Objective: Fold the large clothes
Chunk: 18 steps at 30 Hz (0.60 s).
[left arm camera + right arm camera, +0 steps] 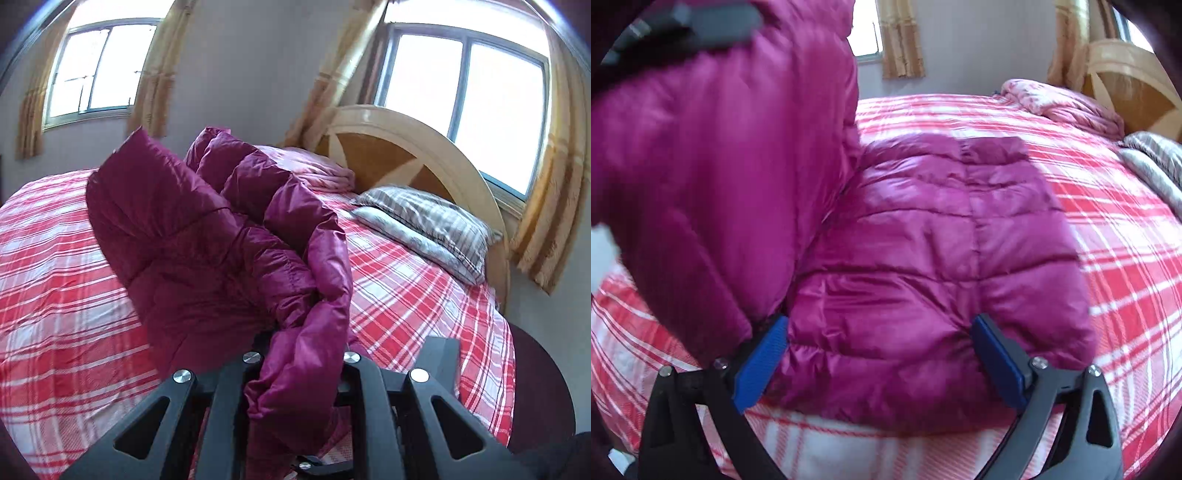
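Note:
A magenta puffer jacket [923, 229] lies on the bed. One side of it [207, 229] is lifted off the cover and hangs from my left gripper [301, 350], which is shut on a bunched edge of the fabric. The fabric hides the fingertips. In the right wrist view this raised part [713, 155] stands at the left, with a blurred dark gripper part above it. My right gripper [881, 354] stands open and wide at the jacket's near edge. Its blue pads [764, 358] flank the puffy hem, which bulges between them.
The bed's red and white plaid cover [406, 295] spreads all around. A striped grey pillow [424, 225] and a folded pink quilt [325, 170] lie by the wooden headboard [391, 144]. Two curtained windows are in the wall behind.

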Motion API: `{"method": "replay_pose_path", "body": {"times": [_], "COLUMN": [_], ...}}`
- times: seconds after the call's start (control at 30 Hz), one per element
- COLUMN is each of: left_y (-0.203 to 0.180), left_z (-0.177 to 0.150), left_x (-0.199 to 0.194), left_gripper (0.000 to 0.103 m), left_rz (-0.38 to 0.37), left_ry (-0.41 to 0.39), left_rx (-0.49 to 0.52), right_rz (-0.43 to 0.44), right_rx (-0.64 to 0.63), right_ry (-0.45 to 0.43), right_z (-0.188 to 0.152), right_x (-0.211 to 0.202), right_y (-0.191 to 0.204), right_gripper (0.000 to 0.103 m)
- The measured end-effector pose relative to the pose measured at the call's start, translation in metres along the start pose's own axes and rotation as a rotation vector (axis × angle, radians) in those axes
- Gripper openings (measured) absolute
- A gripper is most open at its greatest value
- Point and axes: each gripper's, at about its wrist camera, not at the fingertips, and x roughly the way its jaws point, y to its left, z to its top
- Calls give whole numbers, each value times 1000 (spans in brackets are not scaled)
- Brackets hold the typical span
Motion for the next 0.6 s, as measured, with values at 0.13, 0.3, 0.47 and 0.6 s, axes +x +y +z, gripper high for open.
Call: {"method": "replay_pose_path", "body": {"times": [0.13, 0.3, 0.47, 0.6], "left_y": [-8, -14, -32, -39], "left_z": [-13, -47, -57, -61], "left_x": [42, 69, 61, 57], "left_gripper": [12, 18, 43, 46], "left_rz": [-21, -57, -3, 37], "left_ry": [56, 101, 80, 79], "left_rx": [71, 127, 247, 330], "right_rz": [-65, -30, 126, 210], "right_rx": [162, 345, 362, 288], "right_ry": [-68, -142, -146, -64], "right_z": [7, 24, 47, 46], "right_x": [-24, -31, -24, -12], "right_y": [-57, -113, -113, -88], "right_gripper": [99, 98, 90, 52]}}
